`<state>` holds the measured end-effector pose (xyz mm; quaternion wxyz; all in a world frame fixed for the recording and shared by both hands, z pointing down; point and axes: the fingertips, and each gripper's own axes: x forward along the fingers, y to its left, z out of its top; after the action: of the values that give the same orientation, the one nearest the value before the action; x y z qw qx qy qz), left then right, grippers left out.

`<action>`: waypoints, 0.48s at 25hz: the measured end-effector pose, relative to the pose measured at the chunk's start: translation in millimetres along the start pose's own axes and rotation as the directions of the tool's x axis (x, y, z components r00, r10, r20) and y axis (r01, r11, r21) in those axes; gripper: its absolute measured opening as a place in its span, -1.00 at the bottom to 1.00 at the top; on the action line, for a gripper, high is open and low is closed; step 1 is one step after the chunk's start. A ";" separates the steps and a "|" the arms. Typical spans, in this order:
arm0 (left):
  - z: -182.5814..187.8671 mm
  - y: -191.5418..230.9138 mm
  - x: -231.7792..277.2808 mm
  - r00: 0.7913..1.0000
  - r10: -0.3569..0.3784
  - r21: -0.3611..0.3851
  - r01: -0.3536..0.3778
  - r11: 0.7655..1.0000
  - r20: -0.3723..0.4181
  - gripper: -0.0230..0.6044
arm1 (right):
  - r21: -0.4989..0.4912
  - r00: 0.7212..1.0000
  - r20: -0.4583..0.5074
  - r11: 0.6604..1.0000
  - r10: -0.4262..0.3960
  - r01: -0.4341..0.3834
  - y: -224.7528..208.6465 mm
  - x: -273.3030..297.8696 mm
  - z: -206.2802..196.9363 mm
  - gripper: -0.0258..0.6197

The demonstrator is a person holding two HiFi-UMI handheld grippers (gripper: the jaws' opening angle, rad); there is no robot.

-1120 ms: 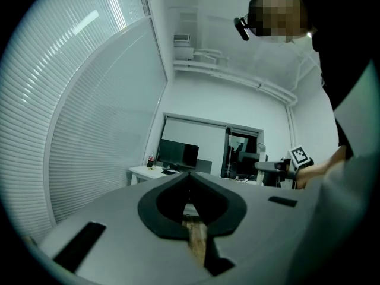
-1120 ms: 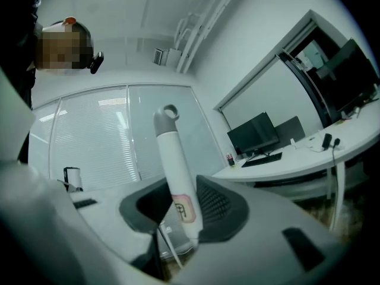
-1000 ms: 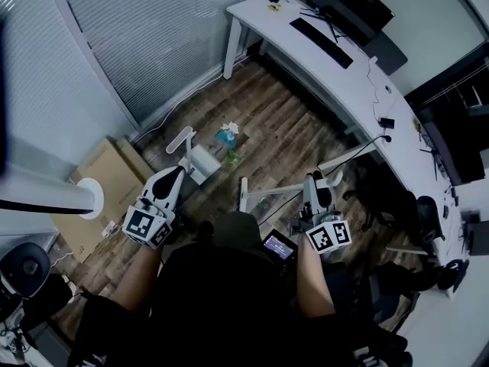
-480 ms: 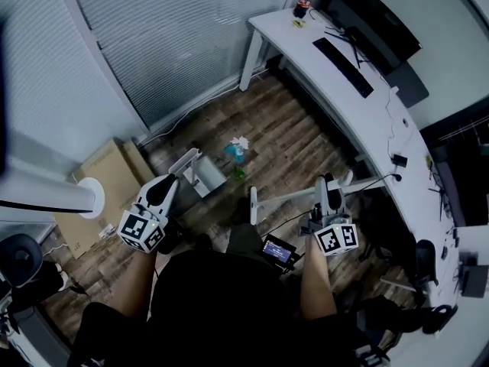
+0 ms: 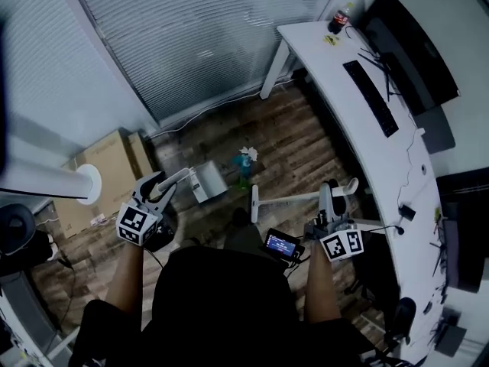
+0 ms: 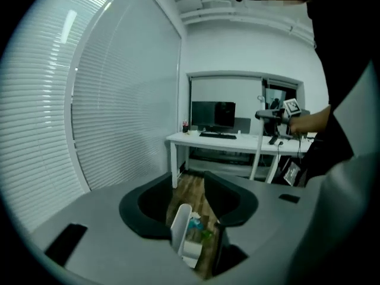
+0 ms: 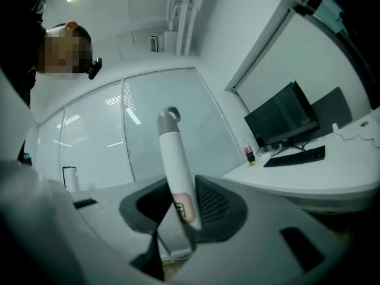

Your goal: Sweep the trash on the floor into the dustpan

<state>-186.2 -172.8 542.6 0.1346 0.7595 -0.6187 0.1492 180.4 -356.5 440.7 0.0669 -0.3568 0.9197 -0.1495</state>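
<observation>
A white dustpan (image 5: 207, 180) stands on the wood floor, and its handle (image 5: 176, 177) reaches toward my left gripper (image 5: 153, 183). That gripper's jaws are opening. The dustpan handle (image 6: 180, 227) shows low between them, and the pads do not press on it. A small heap of teal, white and green trash (image 5: 245, 159) lies just right of the dustpan, also seen as trash (image 6: 196, 223) past the handle. My right gripper (image 5: 330, 195) is shut on the white broom handle (image 5: 294, 197), which lies across toward the trash. In the right gripper view the broom handle (image 7: 177, 171) rises between the jaws.
A long white desk (image 5: 348, 90) with a keyboard (image 5: 370, 98), a monitor and a bottle (image 5: 340, 15) runs along the right. Cardboard boxes (image 5: 107, 167) lean by the blinds at left. A black chair (image 5: 14, 232) stands at far left.
My left gripper's jaws have opened and let go of the dustpan handle. Both hands have shifted, the right one carrying the broom.
</observation>
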 end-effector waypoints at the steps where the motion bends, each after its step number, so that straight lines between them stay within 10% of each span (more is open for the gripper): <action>1: -4.2 3.1 6.6 0.999 0.000 -0.008 -0.001 1.000 -0.035 -0.40 | 0.000 1.000 -0.011 1.000 0.019 -0.019 -5.6 8.8 1.1 -0.58; 4: -16.4 9.0 22.5 0.995 0.007 -0.077 -0.015 0.997 -0.104 -0.23 | -0.004 0.996 -0.047 0.997 0.074 -0.074 -21.0 36.2 3.4 -0.58; 12: -69.0 2.4 47.6 0.911 -0.037 0.114 0.092 0.989 -0.411 -0.10 | -0.014 0.973 -0.107 0.978 0.204 -0.207 -54.9 114.6 4.7 -0.58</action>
<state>-183.7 -189.2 624.8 0.2156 0.7389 -0.5403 0.3399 132.0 -473.5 452.0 0.0289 -0.2523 0.9557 -0.1487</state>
